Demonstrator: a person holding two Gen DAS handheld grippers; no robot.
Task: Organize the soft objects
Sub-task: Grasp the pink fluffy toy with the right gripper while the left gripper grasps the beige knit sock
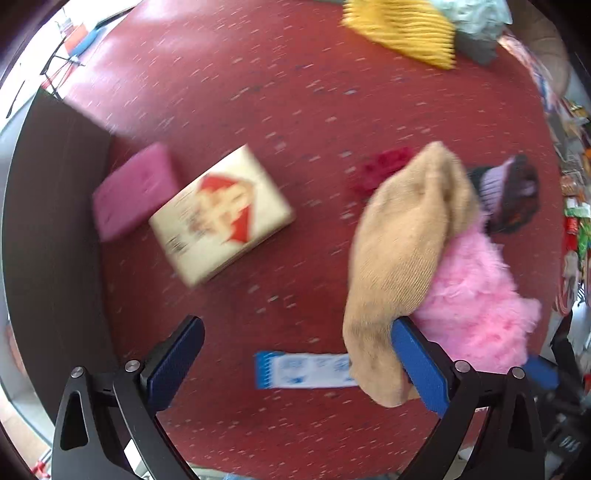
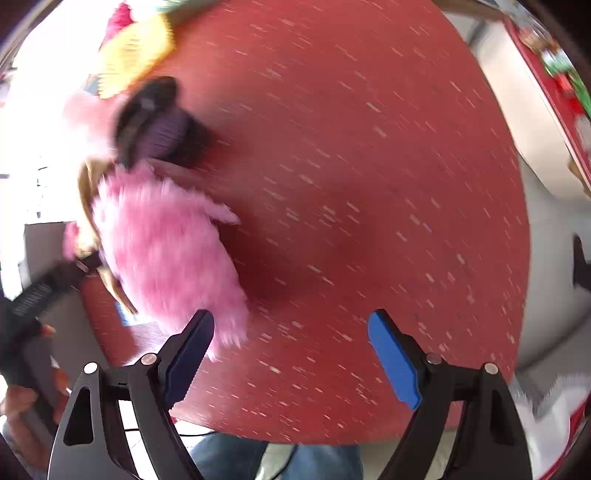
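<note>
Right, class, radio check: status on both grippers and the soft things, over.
Left gripper open, tan sock draped over one finger. Right gripper open, empty. Pink fluffy item beside it on the red table. Boxed soap nearby.

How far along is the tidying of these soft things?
Done: little that shows; soft things still lie scattered on the red table. In hand: nothing gripped; the tan sock drapes over the open left gripper; the right gripper is open. Left: pink fluffy piece, pink sponge, yellow cloth.

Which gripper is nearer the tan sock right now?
Left. The left gripper is open, its right finger touching the tan sock. The right gripper, also open, sits past the pink fluffy item, which mostly hides the sock.
</note>
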